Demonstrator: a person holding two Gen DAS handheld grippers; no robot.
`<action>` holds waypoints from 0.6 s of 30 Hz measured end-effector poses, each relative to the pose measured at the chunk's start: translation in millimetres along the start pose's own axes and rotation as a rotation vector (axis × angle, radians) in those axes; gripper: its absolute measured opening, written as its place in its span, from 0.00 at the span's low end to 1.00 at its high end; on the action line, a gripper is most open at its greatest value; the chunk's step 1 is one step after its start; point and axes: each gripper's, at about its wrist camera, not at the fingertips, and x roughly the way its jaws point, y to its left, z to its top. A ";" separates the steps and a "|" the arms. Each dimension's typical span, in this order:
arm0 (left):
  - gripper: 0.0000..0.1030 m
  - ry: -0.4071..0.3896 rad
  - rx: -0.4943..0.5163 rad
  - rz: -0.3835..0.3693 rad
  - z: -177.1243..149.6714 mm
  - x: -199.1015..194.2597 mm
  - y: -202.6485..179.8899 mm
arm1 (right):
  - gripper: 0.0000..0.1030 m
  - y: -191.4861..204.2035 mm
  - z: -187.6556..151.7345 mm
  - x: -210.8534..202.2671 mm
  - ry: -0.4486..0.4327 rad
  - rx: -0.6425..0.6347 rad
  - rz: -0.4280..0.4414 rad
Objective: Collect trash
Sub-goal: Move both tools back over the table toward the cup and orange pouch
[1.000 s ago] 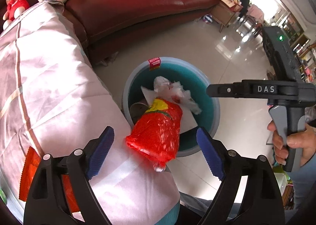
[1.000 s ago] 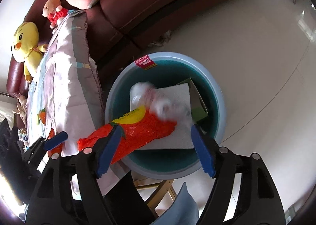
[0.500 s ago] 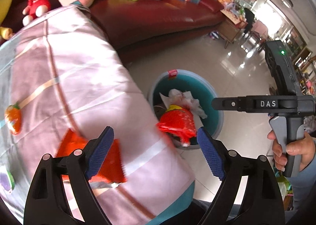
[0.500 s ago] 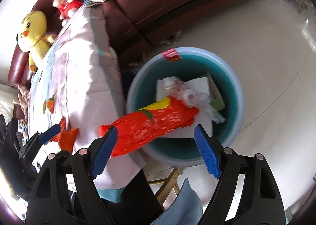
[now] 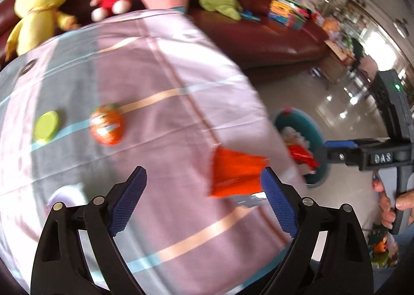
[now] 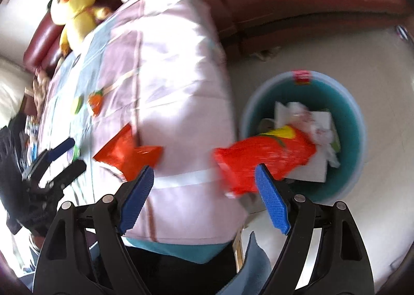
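In your left wrist view, a flat round lime-green lid (image 5: 46, 127) lies at the left of the pink and grey striped cloth (image 5: 160, 67), with a round orange carrot-printed packet (image 5: 107, 128) just beside it to the right. At lower centre, your left gripper (image 5: 203, 198) hovers over the cloth with its jaws spread wide and nothing between them. A crumpled orange foil wrapper (image 5: 235, 174) lies on the cloth, right against the right-hand blue pad (image 5: 278, 207). Further right, the round teal plastic bin (image 5: 317, 137) sits on the glossy floor, and your right hand (image 5: 393, 204) grips the other tool's handle at the right edge.

In your right wrist view, the orange foil wrapper sits left of centre. Your right gripper (image 6: 204, 195) is also wide open and empty. The big red plastic snack bag (image 6: 264, 155) hangs over the bin's rim at centre right, its top end on white crumpled paper (image 6: 308, 119) inside.
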 end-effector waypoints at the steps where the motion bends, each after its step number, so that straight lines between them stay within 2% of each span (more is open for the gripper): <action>1: 0.88 -0.002 -0.023 0.009 -3.4 -3.5 12.7 | 0.75 13.9 0.2 5.7 0.015 -0.031 -0.001; 8: 0.88 -0.001 -0.121 0.077 -24.2 -16.1 74.7 | 0.75 74.2 -2.9 38.1 0.090 -0.168 -0.008; 13: 0.88 0.008 -0.185 0.112 -37.2 -21.4 112.9 | 0.77 97.4 -6.0 54.7 0.126 -0.227 -0.027; 14: 0.88 0.008 -0.192 0.117 -39.2 -21.6 117.4 | 0.79 100.7 -5.7 58.4 0.131 -0.238 -0.039; 18: 0.88 0.017 -0.216 0.133 -45.6 -21.2 129.5 | 0.80 107.5 -2.3 71.5 0.153 -0.261 -0.065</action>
